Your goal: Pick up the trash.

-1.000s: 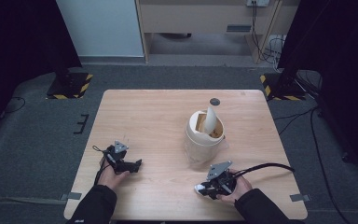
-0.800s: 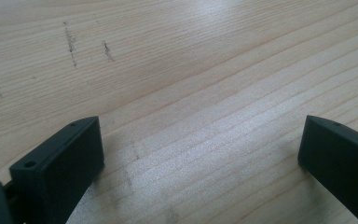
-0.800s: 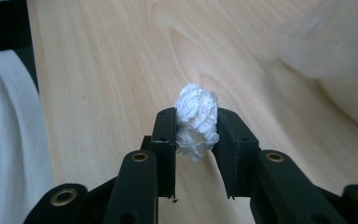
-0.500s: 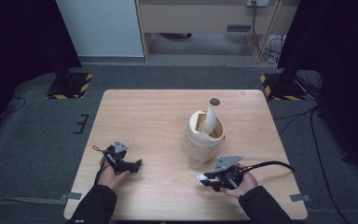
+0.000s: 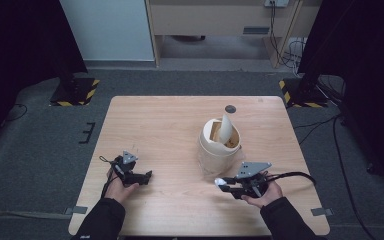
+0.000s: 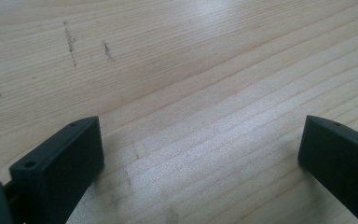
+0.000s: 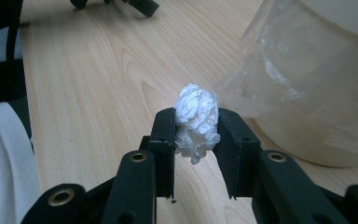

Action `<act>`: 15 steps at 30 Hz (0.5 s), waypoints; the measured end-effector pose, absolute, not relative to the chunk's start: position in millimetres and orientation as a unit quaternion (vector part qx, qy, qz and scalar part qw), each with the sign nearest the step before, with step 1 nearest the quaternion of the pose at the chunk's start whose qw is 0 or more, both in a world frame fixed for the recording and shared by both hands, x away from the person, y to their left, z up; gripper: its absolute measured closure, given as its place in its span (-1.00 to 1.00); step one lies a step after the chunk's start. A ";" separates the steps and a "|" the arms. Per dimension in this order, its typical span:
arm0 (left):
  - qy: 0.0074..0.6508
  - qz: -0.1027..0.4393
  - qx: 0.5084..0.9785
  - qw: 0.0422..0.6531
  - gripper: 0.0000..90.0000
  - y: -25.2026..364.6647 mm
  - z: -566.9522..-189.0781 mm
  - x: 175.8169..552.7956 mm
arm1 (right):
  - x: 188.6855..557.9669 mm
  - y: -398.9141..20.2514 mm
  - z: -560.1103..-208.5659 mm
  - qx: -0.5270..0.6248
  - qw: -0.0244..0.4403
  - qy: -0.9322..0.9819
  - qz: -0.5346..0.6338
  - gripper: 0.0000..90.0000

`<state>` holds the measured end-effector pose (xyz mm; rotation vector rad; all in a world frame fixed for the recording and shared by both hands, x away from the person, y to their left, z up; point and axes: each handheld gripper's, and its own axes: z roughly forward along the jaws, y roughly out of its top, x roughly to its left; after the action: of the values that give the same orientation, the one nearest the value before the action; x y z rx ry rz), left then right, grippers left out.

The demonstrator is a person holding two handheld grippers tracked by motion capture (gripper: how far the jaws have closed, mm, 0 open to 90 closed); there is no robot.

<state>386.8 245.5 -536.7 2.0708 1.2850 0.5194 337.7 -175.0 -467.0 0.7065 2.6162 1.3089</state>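
Right claw (image 7: 196, 133): jaws closed on a crumpled wad of white paper (image 7: 196, 122), pinched across its middle, with the top of the wad standing proud of the tips. Judged light, soft and springy; it should crush rather than slip, so a grip across the thick centre suits it and no great force is needed. The wad is held just above the wooden table (image 5: 170, 130), close beside the small cream bin (image 5: 220, 150), whose clear plastic liner (image 7: 279, 79) bulges towards the claw and whose flap lid is tilted. Left claw (image 6: 200, 154): jaws wide apart, holding nothing, resting low over bare tabletop, well apart from the bin.
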 end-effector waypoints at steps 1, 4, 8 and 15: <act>0.489 0.198 0.788 0.319 -1.00 245.5 -536.7 386.8 | 337.8 -176.2 -466.2 0.236 0.066 0.866 0.435 0.53; 0.489 0.198 0.788 0.319 -1.00 245.5 -536.7 386.8 | 338.4 -180.5 -463.0 0.241 0.067 0.860 0.445 0.53; 0.489 0.197 0.788 0.319 -1.00 245.5 -536.7 386.8 | 338.9 -186.5 -457.1 0.244 0.073 0.850 0.462 0.52; 0.489 0.198 0.788 0.319 -1.00 245.5 -536.6 386.8 | 341.5 -200.5 -447.3 0.258 0.083 0.827 0.493 0.52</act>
<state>386.8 245.5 -536.6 2.0709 1.2850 0.5193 341.5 -200.5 -447.3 0.7697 2.4689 1.4723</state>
